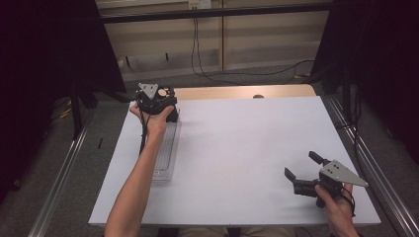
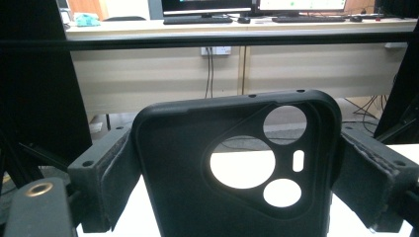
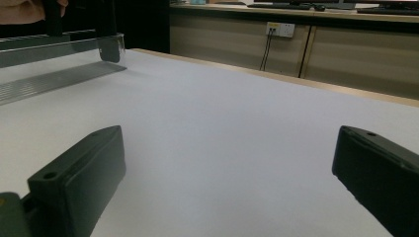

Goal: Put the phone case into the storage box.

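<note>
A black phone case (image 2: 183, 163) with round camera cut-outs stands upright between the jaws of my left gripper (image 2: 237, 170), which is shut on its two sides. In the high view a hand holds the left gripper (image 1: 157, 101) at the table's far left, above the far end of a clear plastic tray (image 1: 165, 153). My right gripper (image 1: 304, 170) rests low near the front right corner with its jaws wide apart. In its own view the right gripper (image 3: 230, 173) has bare white tabletop between its jaws.
The white table (image 1: 237, 148) has a wooden strip along its far edge. The clear tray (image 3: 54, 79) lies lengthwise along the left side. Dark stands and curtains flank the table, and cables hang from a wall behind it.
</note>
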Available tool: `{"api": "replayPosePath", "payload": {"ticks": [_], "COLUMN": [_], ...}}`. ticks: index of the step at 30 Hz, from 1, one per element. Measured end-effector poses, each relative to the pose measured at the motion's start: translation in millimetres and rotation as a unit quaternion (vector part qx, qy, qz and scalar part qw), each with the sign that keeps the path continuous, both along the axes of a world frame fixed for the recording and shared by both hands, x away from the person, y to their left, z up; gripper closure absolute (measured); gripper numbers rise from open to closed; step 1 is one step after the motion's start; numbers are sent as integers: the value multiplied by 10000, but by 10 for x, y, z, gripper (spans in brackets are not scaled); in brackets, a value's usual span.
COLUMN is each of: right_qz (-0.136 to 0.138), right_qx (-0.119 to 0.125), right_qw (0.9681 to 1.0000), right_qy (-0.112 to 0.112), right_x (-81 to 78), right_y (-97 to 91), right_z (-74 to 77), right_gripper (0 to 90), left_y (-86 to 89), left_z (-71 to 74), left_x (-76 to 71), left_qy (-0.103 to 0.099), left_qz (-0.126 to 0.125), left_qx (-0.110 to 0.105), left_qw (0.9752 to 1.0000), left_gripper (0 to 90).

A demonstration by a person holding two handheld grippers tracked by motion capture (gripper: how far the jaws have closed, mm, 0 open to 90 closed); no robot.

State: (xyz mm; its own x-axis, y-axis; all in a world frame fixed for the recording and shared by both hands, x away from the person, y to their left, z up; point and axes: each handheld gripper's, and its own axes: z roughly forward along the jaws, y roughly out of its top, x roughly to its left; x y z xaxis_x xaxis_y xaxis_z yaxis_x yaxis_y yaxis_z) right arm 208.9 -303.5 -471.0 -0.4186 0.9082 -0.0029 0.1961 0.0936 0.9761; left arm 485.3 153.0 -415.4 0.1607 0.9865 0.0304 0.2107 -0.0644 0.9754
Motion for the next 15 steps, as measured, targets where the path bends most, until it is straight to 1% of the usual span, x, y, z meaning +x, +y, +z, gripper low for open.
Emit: {"api": "replayPosePath", "payload": {"ticks": [2, 3, 4, 6, 7, 8, 9, 10, 12, 14, 15], "right_qz": [-16, -7, -11, -2, -11, -24, -23, -18, -19, -8, -12], "right_qx": [-8, -11, -16, -9, -5, 9, 2, 10, 7, -12, -18], "right_qw": [10000, 10000, 10000, 10000, 10000, 10000, 10000, 10000, 10000, 10000, 10000], "right_qy": [0, -7, -8, -4, 2, 9, 7, 21, 22, -2, -5], "right_x": [-2, -1, -2, -1, -2, -2, 0, -1, -1, 0, 0], "right_y": [3, 3, 3, -1, -2, -1, -2, -2, 0, -1, -1], "right_z": [1, 1, 0, -1, -1, -1, -2, -2, -2, -1, -2], "right_gripper": [0, 0, 0, 0, 0, 0, 0, 0, 0, 0, 0], "left_y": [-11, -14, -7, -4, -9, -13, -13, -15, -6, 2, 7], "left_z": [-10, -11, -19, -26, -28, -24, -24, -28, -24, -22, -20], "left_x": [1, -2, 3, -1, -3, -8, -8, -11, -13, -14, -16], "left_qy": [-21, 15, 2, 37, 20, 60, 60, -15, 46, 44, 48], "left_qz": [-77, -4, -70, -80, -111, -129, -129, -168, -127, -181, -161], "left_qx": [47, 100, 100, 111, 110, 194, 194, 191, 198, 208, 226], "left_qw": [10000, 9999, 9999, 9999, 9999, 9997, 9997, 9997, 9997, 9996, 9996], "left_gripper": [123, 123, 122, 122, 121, 121, 120, 120, 119, 118, 117]}}
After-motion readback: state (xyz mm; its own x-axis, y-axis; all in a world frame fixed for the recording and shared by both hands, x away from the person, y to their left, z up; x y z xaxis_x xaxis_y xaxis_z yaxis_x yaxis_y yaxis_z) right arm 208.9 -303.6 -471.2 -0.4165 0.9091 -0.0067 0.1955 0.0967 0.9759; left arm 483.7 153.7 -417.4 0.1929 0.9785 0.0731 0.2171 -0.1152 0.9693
